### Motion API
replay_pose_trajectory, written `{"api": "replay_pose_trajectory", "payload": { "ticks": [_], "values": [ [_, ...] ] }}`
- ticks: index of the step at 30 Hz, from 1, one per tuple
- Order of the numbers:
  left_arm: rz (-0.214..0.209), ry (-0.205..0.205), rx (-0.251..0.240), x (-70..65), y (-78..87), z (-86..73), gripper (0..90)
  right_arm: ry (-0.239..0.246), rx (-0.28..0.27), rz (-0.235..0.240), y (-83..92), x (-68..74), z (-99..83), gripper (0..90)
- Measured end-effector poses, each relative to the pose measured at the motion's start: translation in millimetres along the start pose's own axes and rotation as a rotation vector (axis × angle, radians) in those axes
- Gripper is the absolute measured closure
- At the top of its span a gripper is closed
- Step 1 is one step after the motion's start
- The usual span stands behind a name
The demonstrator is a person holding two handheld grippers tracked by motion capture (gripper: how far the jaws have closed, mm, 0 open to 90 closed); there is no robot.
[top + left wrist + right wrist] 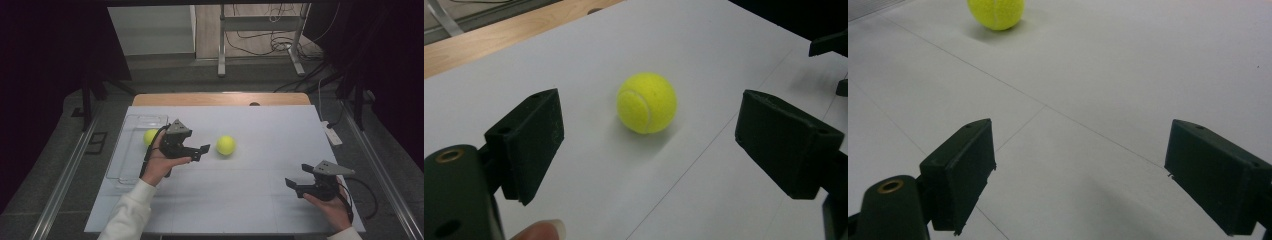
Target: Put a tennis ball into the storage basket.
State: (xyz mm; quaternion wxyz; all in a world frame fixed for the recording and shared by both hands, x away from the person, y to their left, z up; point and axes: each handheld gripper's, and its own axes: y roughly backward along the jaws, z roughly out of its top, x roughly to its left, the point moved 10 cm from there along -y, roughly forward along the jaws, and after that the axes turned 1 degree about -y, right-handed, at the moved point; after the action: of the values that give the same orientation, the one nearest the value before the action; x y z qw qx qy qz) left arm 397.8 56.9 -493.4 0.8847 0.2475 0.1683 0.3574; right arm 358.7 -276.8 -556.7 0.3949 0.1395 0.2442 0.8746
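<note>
So the left gripper (pixel 200 151) is lined up on the loose tennis ball (pixel 226 145), which sits near the middle of the tabletop, a bit toward the far edge. Its jaws are spread wide with nothing between them yet; in the left gripper view the ball (pixel 647 103) sits dead centre in the gap but farther out, so I'd say this is the approach before a grab. A second tennis ball (pixel 150 136) is already lying in the clear plastic tray (pixel 150 119) by the left edge, partly behind the hand, so my guess is the loose one goes in there too.

The right gripper (pixel 295 186) is parked low near the front right corner, jaws also apart and empty, just keeping out of the way.

The surface is a plain white sheet (pixel 270 125) over a wooden table (pixel 220 98), faint seam lines across it. The room's dark at the sides, with a grey floor, metal frame legs (pixel 221 45) and loose cables (pixel 270 42) beyond the far edge.
</note>
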Motion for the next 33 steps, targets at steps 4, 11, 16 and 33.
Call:
{"api": "replay_pose_trajectory", "payload": {
  "ticks": [4,11,16,33],
  "values": [
    [-0.005,0.005,0.005,-0.6,-3.6,0.7,13.3,-0.001,0.000,-0.001,0.7,-0.3,-0.2,12.9],
    [-0.010,0.001,0.019,-2.5,-9.8,0.8,13.3,-0.003,0.000,-0.001,0.8,-0.2,-0.3,12.9],
    [-0.017,-0.006,0.027,-5.7,-14.8,4.8,13.3,0.000,0.001,0.001,0.3,0.2,-0.2,12.9],
    [-0.025,-0.011,0.052,-6.9,-32.7,13.8,13.4,0.002,0.001,-0.001,0.6,-0.3,-0.2,13.0]
  ]
}}
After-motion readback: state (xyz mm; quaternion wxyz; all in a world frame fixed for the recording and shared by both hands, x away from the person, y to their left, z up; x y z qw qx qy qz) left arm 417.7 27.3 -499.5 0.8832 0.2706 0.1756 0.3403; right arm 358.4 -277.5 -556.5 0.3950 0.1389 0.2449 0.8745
